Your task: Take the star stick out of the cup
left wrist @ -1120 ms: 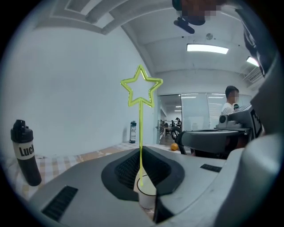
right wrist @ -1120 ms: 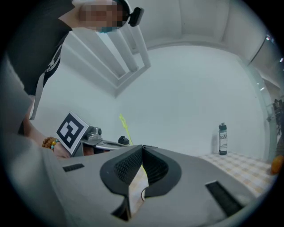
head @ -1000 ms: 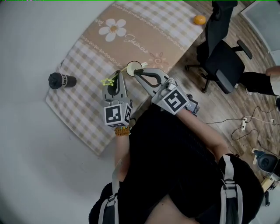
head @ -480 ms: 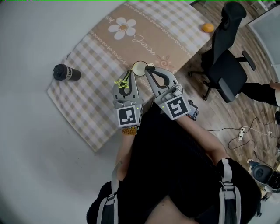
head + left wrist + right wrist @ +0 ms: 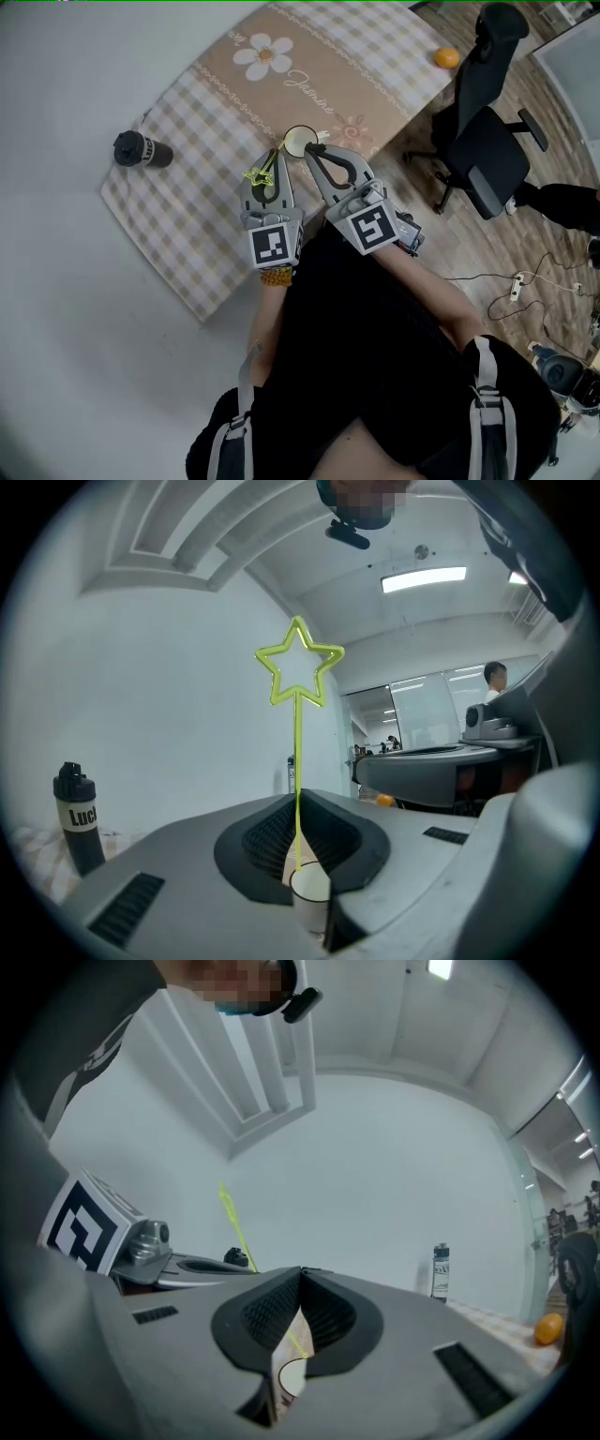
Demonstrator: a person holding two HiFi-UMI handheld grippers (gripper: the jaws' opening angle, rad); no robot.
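Yellow-green and thin, the stick point(image 5: 255, 175) showed in the head view above my left hand-held gripper point(image 5: 274, 159). Its star was nearest the camera and its shaft slanted toward the cup point(image 5: 298, 141). The cup was on the checked surface point(image 5: 178, 216), by the near edge of a beige mat point(image 5: 347, 66) printed with a daisy. My right hand-held gripper point(image 5: 311, 155) reached the cup's rim from the near side, just beside the left one. A dark bottle point(image 5: 141, 150) sat well apart near the left edge. An orange point(image 5: 447, 57) lay at the far right corner, and a black chair point(image 5: 483, 131) stood off to the right on the floor.

From the left gripper view I saw the jaws drawn narrow on the stick's shaft. The shaft stood upright with the star high above them. Its lower end ran down to the cup's mouth, which showed through the gap under the pads.

From the right gripper view I saw those jaws pinched on the cup's wall. A yellow line of the stick lay inside the rim, so the stick was in the cup.
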